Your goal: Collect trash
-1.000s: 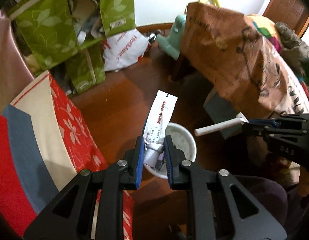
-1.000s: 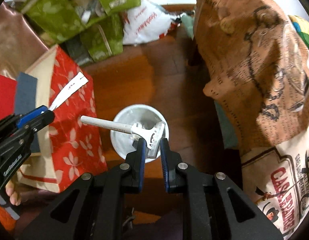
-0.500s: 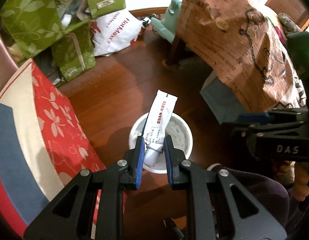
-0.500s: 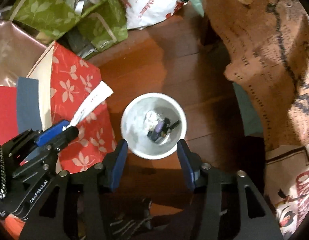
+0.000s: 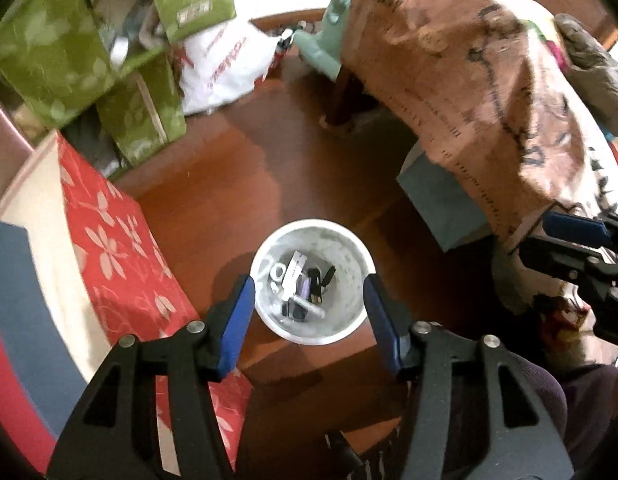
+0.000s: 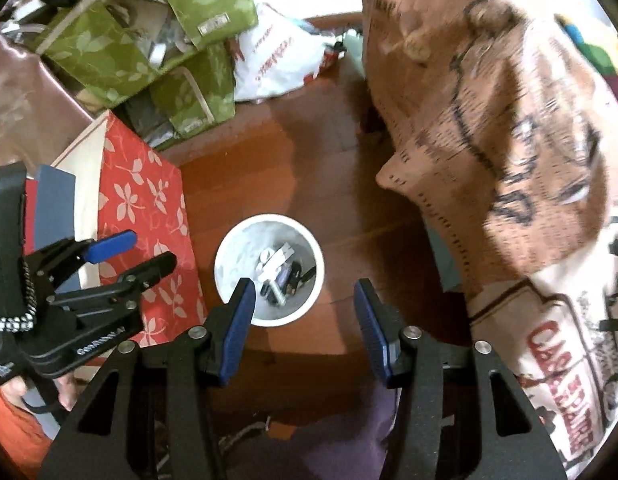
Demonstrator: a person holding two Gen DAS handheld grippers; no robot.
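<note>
Two grippers, both pointing steeply down over one white bin [image 5: 351, 248] standing upright on a brown wood floor [image 5: 229, 184].

Left gripper [image 5: 309, 300]: jaws have just been opening; blue pads now stand wide apart, either side of the bin mouth in its own view, nothing between them, nothing held. Seen also at the left edge of the right wrist view [image 6: 137, 250], beside the bin.

Right gripper [image 6: 301, 308]: jaws parted about as wide, empty, left pad over the bin rim in its own view. Its blue-tipped finger shows at the right edge of the left wrist view [image 5: 577, 232].

Trash [image 5: 301, 288]: small mixed pieces lying at the bottom of the bin, among them a white packet [image 5: 295, 270], a white stick-like piece and several dark bits; finer detail cannot be told.

Surroundings: red flowered box [image 5: 109, 248] just left of the bin; green leaf-print bags [image 5: 69, 52] and a white plastic bag [image 5: 225, 68] further back; brown printed cloth [image 5: 469, 92] draped at right, well clear of the bin.
</note>
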